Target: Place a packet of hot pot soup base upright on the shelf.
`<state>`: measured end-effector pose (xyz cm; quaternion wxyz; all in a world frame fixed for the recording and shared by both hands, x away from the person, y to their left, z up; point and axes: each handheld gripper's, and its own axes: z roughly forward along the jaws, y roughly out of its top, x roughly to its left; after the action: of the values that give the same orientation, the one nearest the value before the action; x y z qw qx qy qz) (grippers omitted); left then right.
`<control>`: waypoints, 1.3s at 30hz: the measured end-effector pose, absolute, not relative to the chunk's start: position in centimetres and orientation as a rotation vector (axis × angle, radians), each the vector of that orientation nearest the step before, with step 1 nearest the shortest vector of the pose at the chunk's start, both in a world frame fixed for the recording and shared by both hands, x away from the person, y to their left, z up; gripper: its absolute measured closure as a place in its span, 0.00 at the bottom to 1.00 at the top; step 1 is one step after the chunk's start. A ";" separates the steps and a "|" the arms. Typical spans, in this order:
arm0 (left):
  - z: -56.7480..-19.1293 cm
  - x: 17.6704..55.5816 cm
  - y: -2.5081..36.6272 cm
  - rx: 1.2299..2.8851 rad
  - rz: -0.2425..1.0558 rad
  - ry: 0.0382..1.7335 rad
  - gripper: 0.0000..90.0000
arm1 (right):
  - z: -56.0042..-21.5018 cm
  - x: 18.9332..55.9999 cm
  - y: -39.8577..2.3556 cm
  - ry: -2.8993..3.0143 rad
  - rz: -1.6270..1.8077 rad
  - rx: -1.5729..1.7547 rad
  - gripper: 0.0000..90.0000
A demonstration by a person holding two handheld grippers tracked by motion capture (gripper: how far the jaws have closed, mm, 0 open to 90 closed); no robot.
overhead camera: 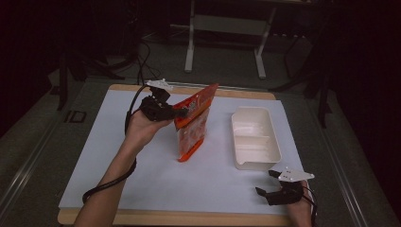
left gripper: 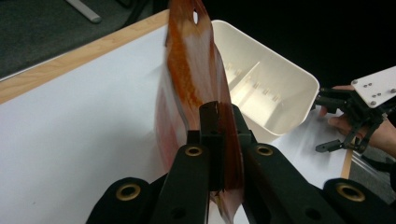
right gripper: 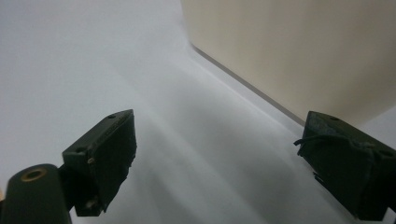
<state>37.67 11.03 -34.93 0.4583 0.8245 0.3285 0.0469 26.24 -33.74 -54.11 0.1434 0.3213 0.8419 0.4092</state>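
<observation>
Table (overhead camera: 142,189): bare divided tray (overhead camera: 255,139).

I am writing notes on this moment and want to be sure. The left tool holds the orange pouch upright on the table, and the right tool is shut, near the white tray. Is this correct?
One detail is wrong: the right tool is open, not shut. The right gripper view shows its jaws wide apart with nothing between them. The rest holds: the left tool holds the orange pouch upright, and the right tool is near the white tray.

The orange pouch (overhead camera: 193,122) at centre frame looks like glossy plastic film, creased. The cream tray (overhead camera: 255,137) right of it is smooth, matt plastic. A matt white sheet (overhead camera: 142,175) covers the table (overhead camera: 189,218), whose pale wooden edge shows along the bottom.
</observation>
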 end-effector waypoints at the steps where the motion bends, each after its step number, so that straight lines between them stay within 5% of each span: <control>1: -34.9 37.7 10.8 2.031 0.113 0.806 1.00 | -54.1 26.2 -33.7 2.428 1.181 0.926 0.12; 39: -29.8 36.5 6.8 1.968 0.069 0.659 1.00 | -54.1 26.3 -33.8 2.434 1.184 0.925 0.12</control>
<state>36.52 6.79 -29.79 0.5079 0.8164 0.2734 0.0285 26.26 -33.80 -54.11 0.1402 0.3202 0.8425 0.4099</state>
